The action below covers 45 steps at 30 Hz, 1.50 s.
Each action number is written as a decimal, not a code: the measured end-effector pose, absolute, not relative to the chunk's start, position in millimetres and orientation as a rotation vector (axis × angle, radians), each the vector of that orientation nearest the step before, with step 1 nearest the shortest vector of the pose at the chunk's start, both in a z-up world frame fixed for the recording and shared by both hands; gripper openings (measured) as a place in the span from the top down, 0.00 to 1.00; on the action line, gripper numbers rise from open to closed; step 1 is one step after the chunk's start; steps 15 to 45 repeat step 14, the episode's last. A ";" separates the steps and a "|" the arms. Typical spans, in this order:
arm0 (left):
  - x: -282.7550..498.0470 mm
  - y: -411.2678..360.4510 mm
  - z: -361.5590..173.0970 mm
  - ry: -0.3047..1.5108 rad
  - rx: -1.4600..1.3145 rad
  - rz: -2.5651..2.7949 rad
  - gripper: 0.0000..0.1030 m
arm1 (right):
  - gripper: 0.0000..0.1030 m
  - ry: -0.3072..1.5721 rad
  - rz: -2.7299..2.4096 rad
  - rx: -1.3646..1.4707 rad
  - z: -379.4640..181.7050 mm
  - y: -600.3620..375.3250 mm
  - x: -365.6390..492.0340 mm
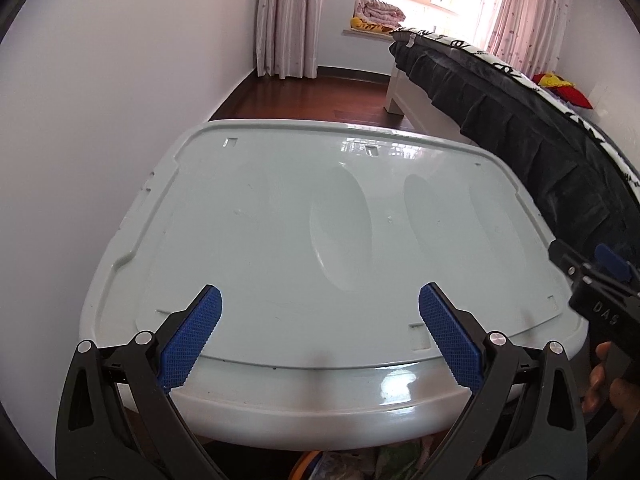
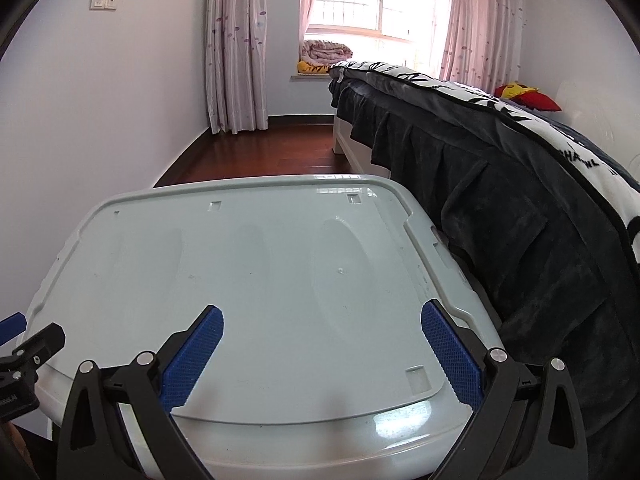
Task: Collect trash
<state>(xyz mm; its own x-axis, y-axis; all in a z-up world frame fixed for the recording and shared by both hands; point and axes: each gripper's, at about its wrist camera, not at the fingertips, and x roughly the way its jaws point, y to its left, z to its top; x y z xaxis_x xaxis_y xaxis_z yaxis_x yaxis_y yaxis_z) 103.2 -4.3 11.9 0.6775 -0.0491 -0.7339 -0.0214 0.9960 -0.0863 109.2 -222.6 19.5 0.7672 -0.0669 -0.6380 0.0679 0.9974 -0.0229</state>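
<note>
A pale grey-green plastic lid (image 1: 280, 240) of a big storage box fills the middle of both wrist views; it also shows as the lid (image 2: 248, 280) from the right. No trash lies on it. My left gripper (image 1: 320, 304) hovers open over the lid's near edge, nothing between its blue pads (image 1: 192, 336). My right gripper (image 2: 322, 320) is open too, above the lid's near right part, empty. The right gripper's black body (image 1: 600, 300) shows at the right edge of the left wrist view, held by a hand (image 1: 600, 376). Colourful items (image 1: 352, 464) peek out under the lid's front rim.
A bed with a dark ruffled skirt (image 2: 500, 200) stands tight against the box's right side. A white wall (image 1: 100, 120) runs along the left. Beyond the box lies dark wood floor (image 2: 260, 152), then curtains (image 2: 236, 52) and a window sill with folded bedding (image 2: 324, 50).
</note>
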 end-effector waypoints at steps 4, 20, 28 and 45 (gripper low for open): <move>105.9 -2.6 9.6 0.832 -0.112 -0.035 0.07 | 0.05 0.700 -0.073 0.014 18.6 -224.1 109.8; 104.3 -2.4 14.7 0.786 -0.054 0.012 0.07 | 0.05 0.709 -0.088 0.029 16.5 -230.4 113.2; 104.3 -2.4 14.7 0.786 -0.054 0.012 0.07 | 0.05 0.709 -0.088 0.029 16.5 -230.4 113.2; 104.3 -2.4 14.7 0.786 -0.054 0.012 0.07 | 0.05 0.709 -0.088 0.029 16.5 -230.4 113.2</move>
